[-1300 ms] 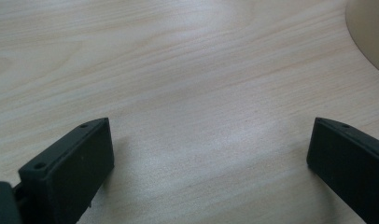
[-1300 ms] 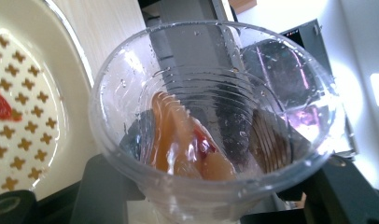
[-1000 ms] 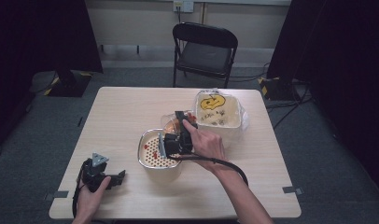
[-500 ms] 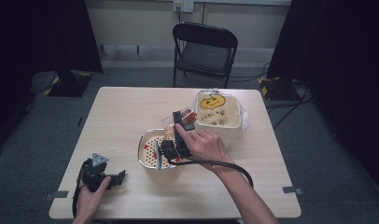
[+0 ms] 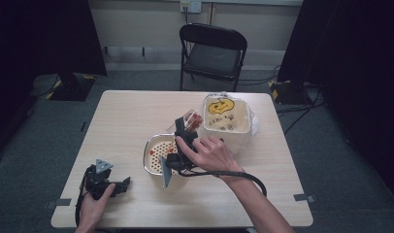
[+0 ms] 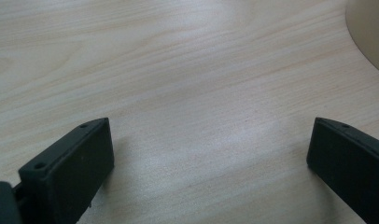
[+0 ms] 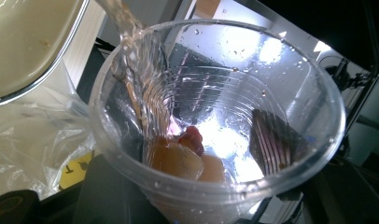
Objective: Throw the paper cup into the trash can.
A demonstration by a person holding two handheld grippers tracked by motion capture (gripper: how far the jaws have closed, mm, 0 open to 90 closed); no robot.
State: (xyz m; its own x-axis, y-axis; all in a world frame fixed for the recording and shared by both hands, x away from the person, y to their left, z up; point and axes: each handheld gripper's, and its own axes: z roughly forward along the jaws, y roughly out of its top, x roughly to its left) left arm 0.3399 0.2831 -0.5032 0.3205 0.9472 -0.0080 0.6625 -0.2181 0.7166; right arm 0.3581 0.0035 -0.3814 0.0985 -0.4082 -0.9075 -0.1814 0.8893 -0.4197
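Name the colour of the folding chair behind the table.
Black chair, clearest in the high view.

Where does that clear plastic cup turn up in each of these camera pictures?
High view: the clear plastic cup sits mid-table, clamped by the right gripper, between the strainer bowl and the bagged bin.
Left gripper view: bare table; no cup here.
Right gripper view: the cup fills the centre.
Shared landmark: the bin.
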